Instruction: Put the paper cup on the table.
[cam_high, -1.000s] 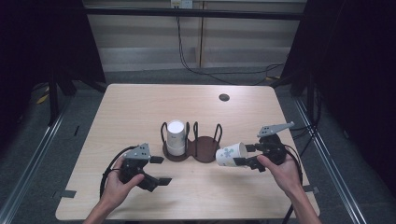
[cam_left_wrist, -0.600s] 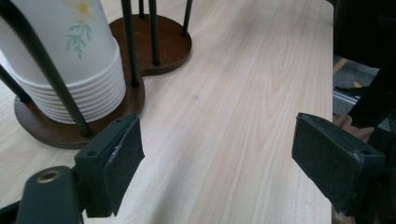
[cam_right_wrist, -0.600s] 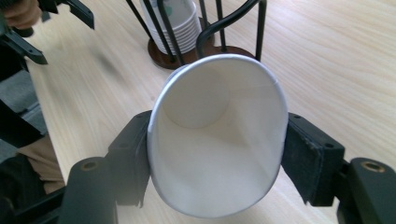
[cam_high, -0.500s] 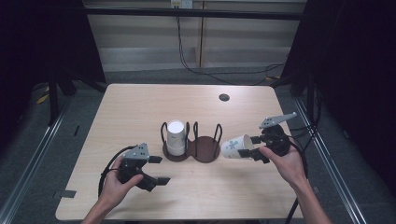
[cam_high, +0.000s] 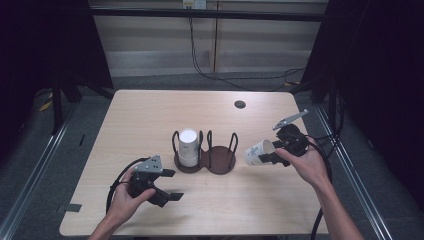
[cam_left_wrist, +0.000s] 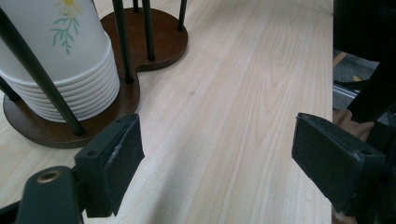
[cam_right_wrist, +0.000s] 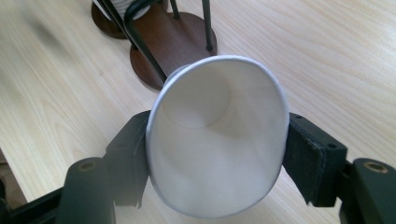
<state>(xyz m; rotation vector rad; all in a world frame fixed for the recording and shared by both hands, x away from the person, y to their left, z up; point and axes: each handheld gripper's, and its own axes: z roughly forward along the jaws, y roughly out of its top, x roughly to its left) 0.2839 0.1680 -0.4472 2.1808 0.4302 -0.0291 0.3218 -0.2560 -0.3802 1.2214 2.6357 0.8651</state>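
A white paper cup (cam_high: 257, 151) lies on its side in my right gripper (cam_high: 267, 156), to the right of the brown two-ring cup holder (cam_high: 220, 160). In the right gripper view the pads press the cup (cam_right_wrist: 215, 140) into an oval, its mouth facing the camera. The jaws have just been opening a little with the cup still between them. A stack of white cups (cam_high: 188, 146) stands in the holder's left ring; the right ring is bare. My left gripper (cam_high: 172, 185) rests open near the front left, its jaws wide apart in front of the stack (cam_left_wrist: 60, 70).
A small dark disc (cam_high: 240, 104) lies on the wooden table (cam_high: 150, 115) toward the back right. Cables trail from both grippers off the table's front and right edges. Dark frame posts stand beside the table.
My right hand has carried the cup to the right and slightly upward, away from the holder. The left hand has stayed put.
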